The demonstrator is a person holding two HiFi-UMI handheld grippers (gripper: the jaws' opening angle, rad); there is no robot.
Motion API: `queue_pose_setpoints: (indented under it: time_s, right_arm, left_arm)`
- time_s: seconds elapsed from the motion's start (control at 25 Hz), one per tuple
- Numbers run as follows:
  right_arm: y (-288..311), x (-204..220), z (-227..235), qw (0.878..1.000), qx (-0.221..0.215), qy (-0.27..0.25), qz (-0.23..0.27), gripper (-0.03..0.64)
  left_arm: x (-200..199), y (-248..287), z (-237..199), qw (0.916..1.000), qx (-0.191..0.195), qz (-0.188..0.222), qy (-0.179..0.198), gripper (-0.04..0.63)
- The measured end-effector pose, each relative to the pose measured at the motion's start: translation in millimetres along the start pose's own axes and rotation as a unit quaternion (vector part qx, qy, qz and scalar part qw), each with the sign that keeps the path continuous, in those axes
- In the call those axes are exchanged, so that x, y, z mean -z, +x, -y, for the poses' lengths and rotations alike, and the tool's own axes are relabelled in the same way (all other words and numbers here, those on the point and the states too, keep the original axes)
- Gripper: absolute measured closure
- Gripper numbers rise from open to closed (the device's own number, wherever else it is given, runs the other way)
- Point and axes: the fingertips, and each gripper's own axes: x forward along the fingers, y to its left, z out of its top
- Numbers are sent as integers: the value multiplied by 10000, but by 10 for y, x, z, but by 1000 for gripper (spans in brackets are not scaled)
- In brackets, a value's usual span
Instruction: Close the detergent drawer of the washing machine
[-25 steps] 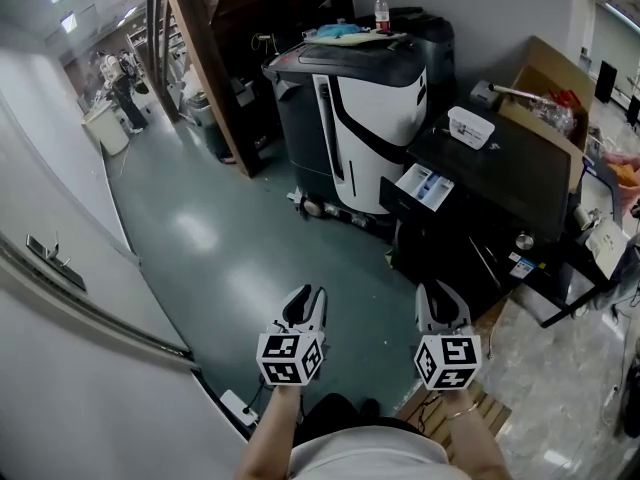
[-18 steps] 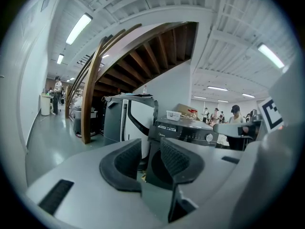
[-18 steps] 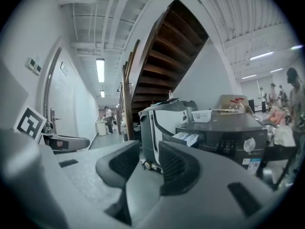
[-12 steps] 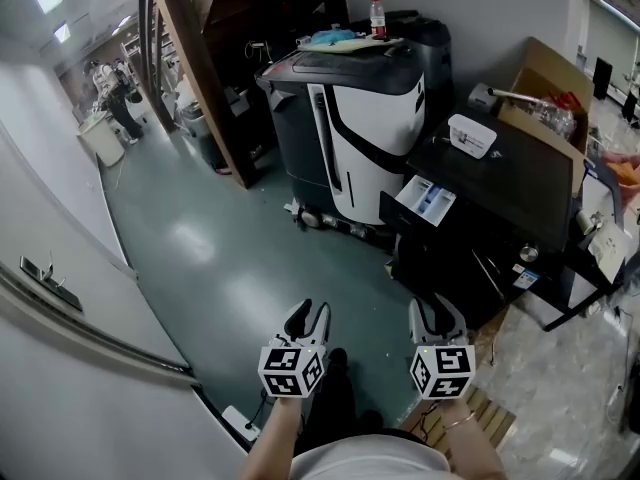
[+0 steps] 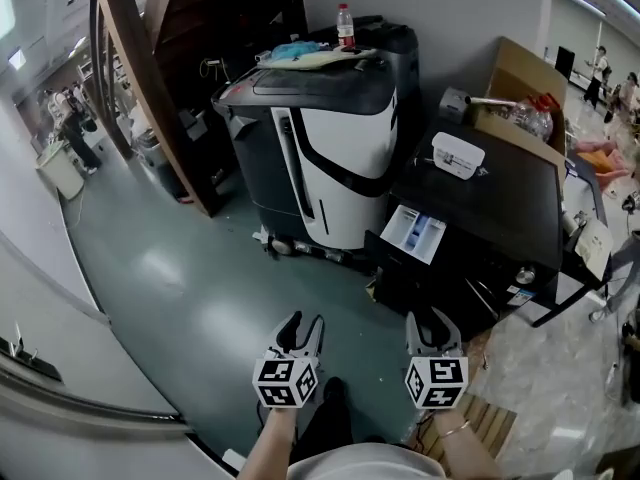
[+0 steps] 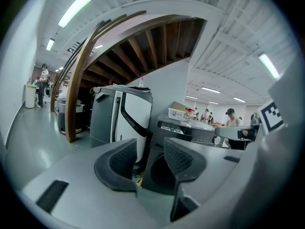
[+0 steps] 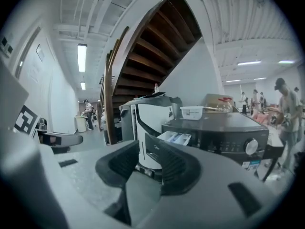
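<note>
The black washing machine stands ahead to the right, and its white detergent drawer sticks out of the front at the upper left corner. In the right gripper view the drawer shows just above the jaws, some way off. My left gripper and right gripper hang side by side low in the head view, short of the machine and touching nothing. Both are open; their jaws have just been opening, with nothing between them. The left gripper faces the washer's dark front.
A tall black-and-white machine with a bottle on top stands left of the washer. A white box lies on the washer lid, a cardboard box behind it. A wooden stair beam rises at left; a pallet lies on the floor at right.
Both grippers and the camera have come nearer the washing machine, which now sits lower and more central in the head view. The jaws of both grippers stand wider apart.
</note>
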Motion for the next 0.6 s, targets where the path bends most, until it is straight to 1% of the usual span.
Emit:
queue_pose_setpoints:
  time_s: [0.32, 0.48, 0.6]
  right_arm:
    - [548, -105, 201, 9956, 889, 222, -168, 502]
    - [665, -148, 310, 9902, 1351, 310, -173, 502]
    - [724, -169, 362, 9860, 1621, 352, -163, 502]
  left_arm:
    - [-337, 890, -330, 9976, 652, -175, 129, 430]
    - [-445, 1257, -354, 9939, 1051, -252, 206, 428]
    - [-492, 1466, -340, 9902, 1330, -318, 284, 428]
